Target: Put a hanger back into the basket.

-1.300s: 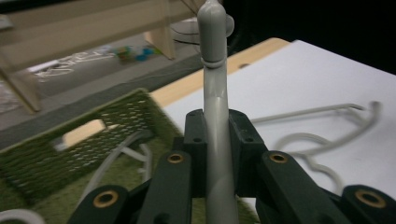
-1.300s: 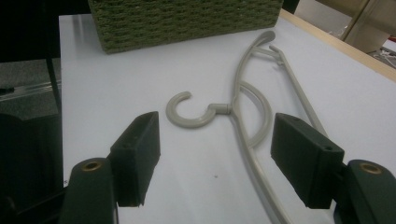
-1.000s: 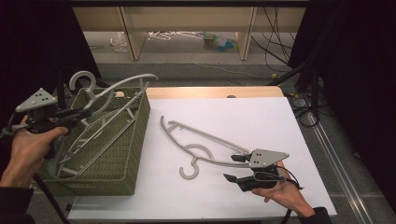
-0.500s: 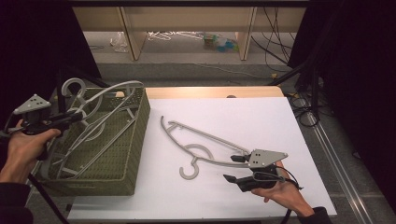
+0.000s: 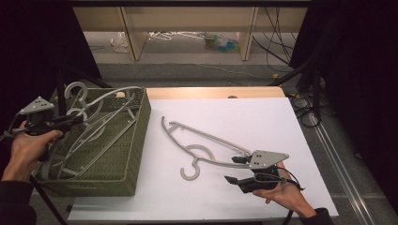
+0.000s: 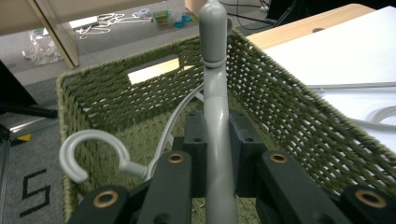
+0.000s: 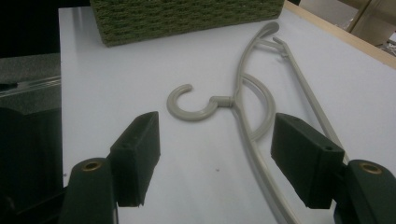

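Note:
My left gripper point(image 5: 77, 121) is shut on the arm of a grey plastic hanger point(image 6: 217, 107) at the left side of a green woven basket point(image 5: 136, 140). The hanger lies slanted across the basket, its far end over the far rim. Other grey hangers point(image 5: 101, 126) rest inside, and one hook point(image 6: 93, 149) curls at the left. A further grey hanger point(image 5: 206, 140) lies flat on the white table, hook toward the front. My right gripper point(image 5: 231, 169) stands open low at that hanger's right end. One arm of that hanger point(image 7: 243, 93) runs between its jaws, nearer the right one, apart from both pads.
The white table top point(image 5: 263, 117) ends in a wooden strip at the back. Beyond it are a grey floor, wooden shelf legs and loose clutter point(image 5: 216, 40). Cables and dark stands point(image 5: 305, 93) are at the right.
My left hand has moved left and down, and the held hanger has sunk lower across the basket. The right gripper and the hanger on the table have stayed put.

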Demonstrator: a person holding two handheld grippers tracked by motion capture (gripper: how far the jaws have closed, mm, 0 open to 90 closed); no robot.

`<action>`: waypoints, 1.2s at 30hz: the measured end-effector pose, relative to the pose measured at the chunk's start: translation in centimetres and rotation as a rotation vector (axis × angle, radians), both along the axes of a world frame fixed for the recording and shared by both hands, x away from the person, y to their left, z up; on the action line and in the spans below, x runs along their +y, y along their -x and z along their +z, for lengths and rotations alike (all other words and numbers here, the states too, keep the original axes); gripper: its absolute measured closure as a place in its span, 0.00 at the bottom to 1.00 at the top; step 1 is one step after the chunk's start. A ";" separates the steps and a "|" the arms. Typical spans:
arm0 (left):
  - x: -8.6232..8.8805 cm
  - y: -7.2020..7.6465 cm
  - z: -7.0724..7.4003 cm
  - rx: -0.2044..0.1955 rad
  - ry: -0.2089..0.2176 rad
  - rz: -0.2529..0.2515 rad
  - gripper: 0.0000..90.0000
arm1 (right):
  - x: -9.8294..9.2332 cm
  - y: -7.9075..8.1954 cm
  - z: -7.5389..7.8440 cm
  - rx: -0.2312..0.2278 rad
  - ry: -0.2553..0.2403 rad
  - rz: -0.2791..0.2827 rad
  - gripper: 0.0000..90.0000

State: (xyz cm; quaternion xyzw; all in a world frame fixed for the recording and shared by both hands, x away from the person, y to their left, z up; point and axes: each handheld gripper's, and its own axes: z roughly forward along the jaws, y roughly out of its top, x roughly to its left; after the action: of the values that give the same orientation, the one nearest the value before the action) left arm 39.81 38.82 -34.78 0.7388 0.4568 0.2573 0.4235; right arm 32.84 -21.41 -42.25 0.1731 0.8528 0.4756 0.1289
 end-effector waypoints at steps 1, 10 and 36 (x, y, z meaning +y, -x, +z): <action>0.1 -0.1 -0.1 0.000 -0.008 -0.007 0.88 | 0.0 0.0 0.0 0.004 0.005 0.005 0.38; -0.8 -1.5 -3.1 0.077 -0.060 -0.052 0.88 | 0.0 0.0 0.0 0.002 0.011 0.008 0.38; 0.6 -2.8 -7.2 0.189 -0.148 0.040 0.77 | 0.0 -0.1 -0.3 0.003 0.010 0.002 0.37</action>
State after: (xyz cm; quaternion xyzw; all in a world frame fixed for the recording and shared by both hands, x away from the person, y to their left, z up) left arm 42.62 39.44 -42.02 0.7797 0.4891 0.2279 0.3177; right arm 32.95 -21.39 -42.53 0.1723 0.8556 0.4711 0.1282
